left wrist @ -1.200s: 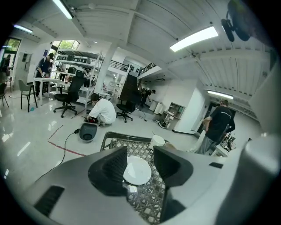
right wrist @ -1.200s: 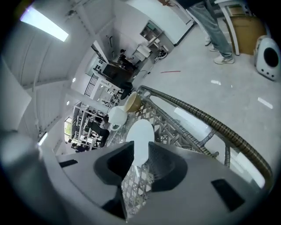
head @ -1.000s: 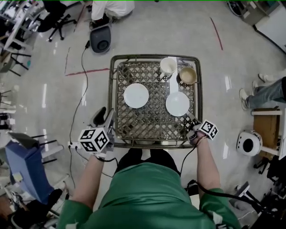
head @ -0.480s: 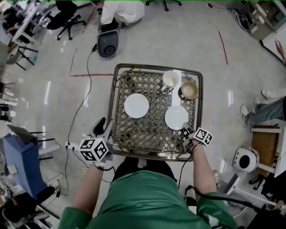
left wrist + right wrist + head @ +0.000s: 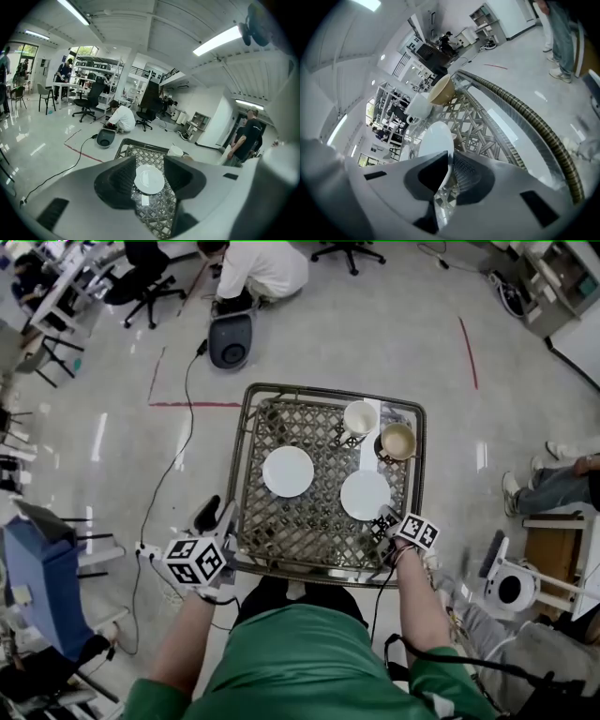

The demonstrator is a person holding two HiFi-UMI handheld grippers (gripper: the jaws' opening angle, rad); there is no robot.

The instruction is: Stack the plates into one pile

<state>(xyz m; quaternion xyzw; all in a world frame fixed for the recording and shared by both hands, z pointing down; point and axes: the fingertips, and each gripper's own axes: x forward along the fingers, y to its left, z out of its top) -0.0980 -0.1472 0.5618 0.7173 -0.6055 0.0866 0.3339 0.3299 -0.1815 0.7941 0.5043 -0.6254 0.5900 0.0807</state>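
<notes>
On table [image 5: 281, 526]: right gripper [image 5: 382, 517] fingers just clamped white plate [image 5: 364, 493] rim; left gripper [image 5: 217, 514] spread.

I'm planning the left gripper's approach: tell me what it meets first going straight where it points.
Most likely the left white plate, centred between the left gripper's open jaws. Depth is unclear, though: angled downward, it might touch the lattice table just short of the plate first.
</notes>
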